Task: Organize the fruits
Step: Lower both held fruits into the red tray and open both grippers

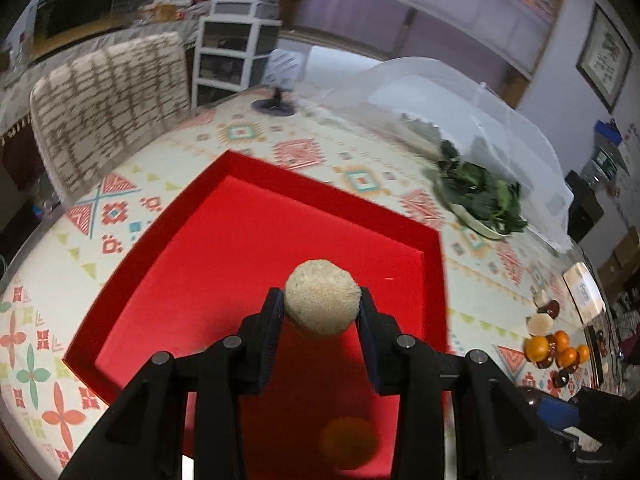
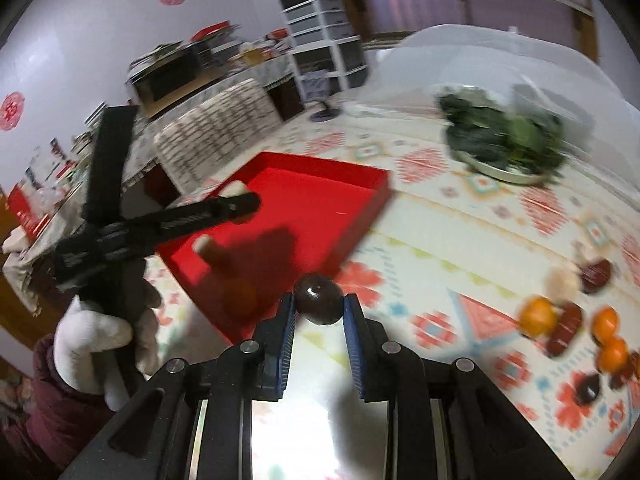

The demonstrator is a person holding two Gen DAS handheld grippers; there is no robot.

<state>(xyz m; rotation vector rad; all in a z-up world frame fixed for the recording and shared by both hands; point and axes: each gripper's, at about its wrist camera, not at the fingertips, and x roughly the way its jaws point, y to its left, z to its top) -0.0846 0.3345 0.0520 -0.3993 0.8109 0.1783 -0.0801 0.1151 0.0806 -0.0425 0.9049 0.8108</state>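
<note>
Left claw (image 1: pixel 322 306) is clamped on a round, pale tan fruit (image 1: pixel 321 297), rough-skinned, pinched between both pads and held above the floor of the red tray (image 1: pixel 200 264) — not touching it. An orange fruit (image 1: pixel 348 444) lies blurred low in that tray, under the claw's frame. Over on the other side, the right claw (image 2: pixel 319 308) grips a dark, glossy brown fruit (image 2: pixel 319 298), small and round, squeezed between the blue-padded fingers (image 2: pixel 286 320). It hangs over the patterned cloth of the desk (image 2: pixel 420 240), just beside the tray's near corner. From the right wrist view you can see the left tool itself (image 2: pixel 160 224) reaching over the tray, held in a white-gloved hand (image 2: pixel 100 336). The loose pile waits off to the right of the tray: oranges (image 1: pixel 556 350), dark red-brown fruits (image 1: pixel 552 308) and a pale one (image 1: pixel 540 324), all bunched close together on the cloth, well apart from the tray. Farther back, a plate of dark leafy greens (image 1: pixel 480 196) sits at the edge of a translucent mesh food cover (image 1: pixel 460 96) — whether under it or beside it, hard to say.
</note>
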